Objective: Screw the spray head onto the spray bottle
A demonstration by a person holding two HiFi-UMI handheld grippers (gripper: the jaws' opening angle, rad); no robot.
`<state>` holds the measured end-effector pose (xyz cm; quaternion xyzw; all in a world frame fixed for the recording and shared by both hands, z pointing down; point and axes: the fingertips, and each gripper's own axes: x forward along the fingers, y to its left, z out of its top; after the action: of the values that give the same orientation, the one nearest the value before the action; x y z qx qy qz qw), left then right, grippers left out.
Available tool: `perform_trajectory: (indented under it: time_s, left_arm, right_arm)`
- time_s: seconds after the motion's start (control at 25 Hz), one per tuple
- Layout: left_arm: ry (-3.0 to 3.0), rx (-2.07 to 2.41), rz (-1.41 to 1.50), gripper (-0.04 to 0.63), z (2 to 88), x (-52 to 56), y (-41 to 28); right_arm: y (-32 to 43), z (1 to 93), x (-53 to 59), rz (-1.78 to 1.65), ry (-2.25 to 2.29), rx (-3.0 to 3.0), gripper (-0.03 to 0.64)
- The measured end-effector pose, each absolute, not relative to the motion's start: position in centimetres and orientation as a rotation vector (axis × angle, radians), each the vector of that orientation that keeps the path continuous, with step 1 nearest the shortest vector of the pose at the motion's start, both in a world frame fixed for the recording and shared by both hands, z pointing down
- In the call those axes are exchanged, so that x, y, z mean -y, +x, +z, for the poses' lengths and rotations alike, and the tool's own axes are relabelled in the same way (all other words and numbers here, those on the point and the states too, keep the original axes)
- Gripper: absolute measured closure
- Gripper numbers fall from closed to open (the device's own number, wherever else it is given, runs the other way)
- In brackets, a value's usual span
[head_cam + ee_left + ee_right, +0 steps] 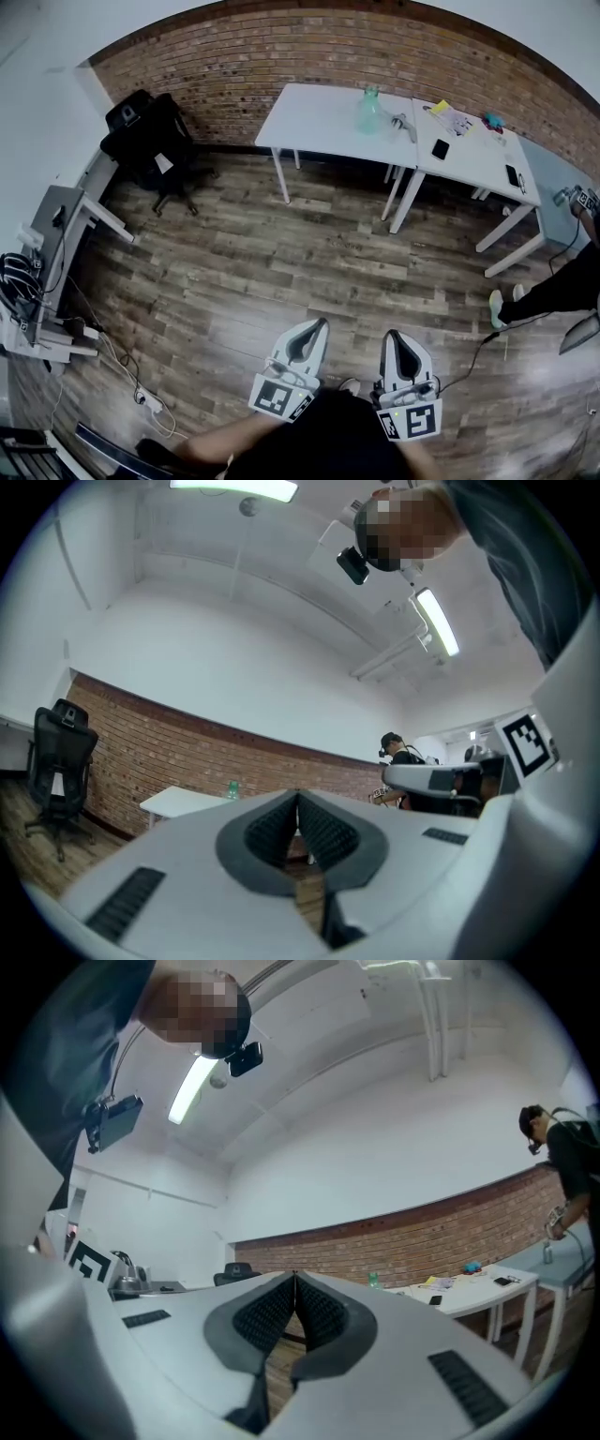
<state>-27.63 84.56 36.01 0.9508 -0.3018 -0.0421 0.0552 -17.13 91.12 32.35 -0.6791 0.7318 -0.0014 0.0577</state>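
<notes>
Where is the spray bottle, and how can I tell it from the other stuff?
Find the red brick wall, then the two white tables in front of it. The spray bottle stands on the left table, near where the two meet. It is the only upright, see-through green thing there; everything nearby lies low.

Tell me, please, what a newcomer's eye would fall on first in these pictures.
The left gripper and right gripper sit shut and empty low in the head view, over wood floor. Far ahead, a greenish spray bottle stands on a white table by the brick wall.
</notes>
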Motion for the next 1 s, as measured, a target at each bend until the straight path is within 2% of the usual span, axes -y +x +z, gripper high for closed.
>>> perform_trajectory:
  time_s: [0.16,0.48,1.0]
  left_arm:
    - [2.908,0.912,-0.139,0.594,35.2,-86.0,-27.5]
    - [2.898,1.008,-0.138,0.594,35.1,-87.4,-27.1]
    - [2.897,0.878,-0.019,0.594,37.9,-91.5,-22.6]
  right_arm:
    - [-18.0,31.1,-92.6,0.032,-1.940,-2.243,0.609]
    - [-17.1,30.6,-94.0,0.126,-2.003,-2.282,0.607]
    - [-13.6,33.9,-96.3,-0.017,-2.059,-2.270,0.609]
